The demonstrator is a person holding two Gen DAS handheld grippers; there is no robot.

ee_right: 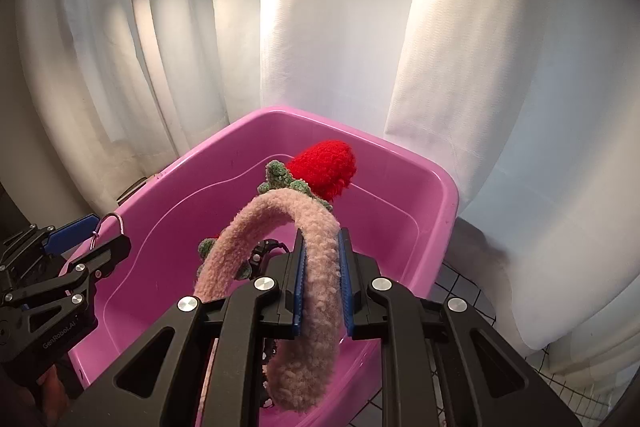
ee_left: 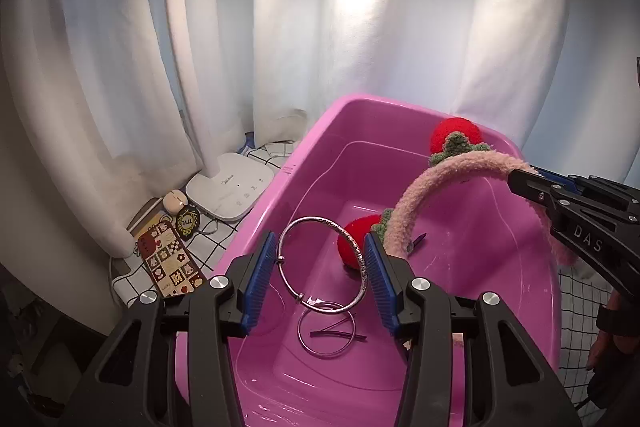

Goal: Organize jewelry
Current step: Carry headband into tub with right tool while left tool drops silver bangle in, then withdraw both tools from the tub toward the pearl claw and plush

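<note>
Behind everything hung a white curtain, and a white desk lamp stood on the checked cloth at the left, lit at the top. On that cloth, to the right of the lamp's base, sat the pink tub, and you held both tools over its open top.

Your right gripper was closed on the fuzzy pink headband, its blue pads pressing the band from both sides. The headband arched up and away from the jaws above the tub, with one red knitted berry on green leaves at the top of the arch and a second red berry lower down, towards the tub floor.

Your left gripper held a silver bangle between its blue pads. The pads touched the ring on its left and right sides, and it hung upright above the tub's floor.

On the floor of the tub, under that bangle, lay a second, thinner silver ring with a dark hairpin across it.

Left of the tub, near the lamp's base, lay a patterned phone case and a small dark oval badge.
</note>
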